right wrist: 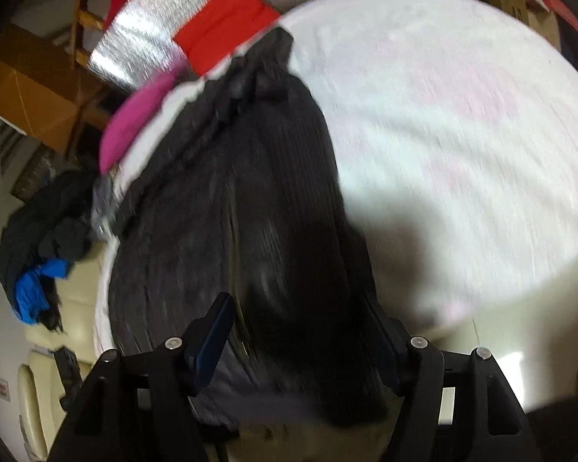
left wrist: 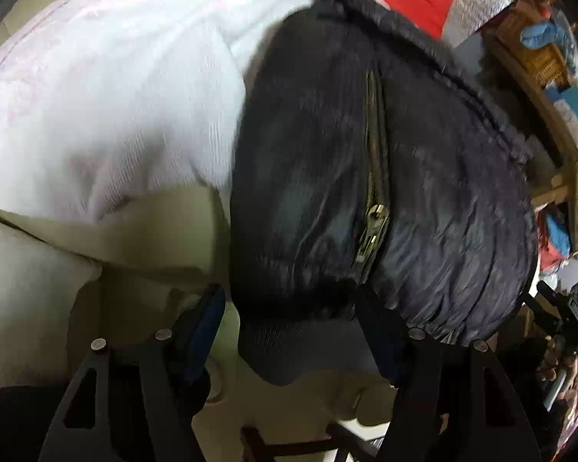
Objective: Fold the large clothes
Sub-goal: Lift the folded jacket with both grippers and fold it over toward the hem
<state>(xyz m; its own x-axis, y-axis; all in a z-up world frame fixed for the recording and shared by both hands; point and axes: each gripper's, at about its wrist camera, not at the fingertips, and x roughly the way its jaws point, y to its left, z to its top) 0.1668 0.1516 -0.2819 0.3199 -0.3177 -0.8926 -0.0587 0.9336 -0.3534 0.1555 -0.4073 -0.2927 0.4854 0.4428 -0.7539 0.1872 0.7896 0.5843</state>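
Lying folded on the white-covered surface, the dark jacket fills each frame's centre. Both the left hand-held gripper and right hand-held gripper are spread apart astride its near hem, apparently so the fold is left settled.

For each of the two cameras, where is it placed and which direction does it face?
Left wrist: on the left gripper, facing steeply down at the dark jacket with its zipper; its open jaws show.
Right wrist: on the right gripper, facing down at the jacket's other edge; its open jaws show.
Shared: the jacket, white cover, red cloth.
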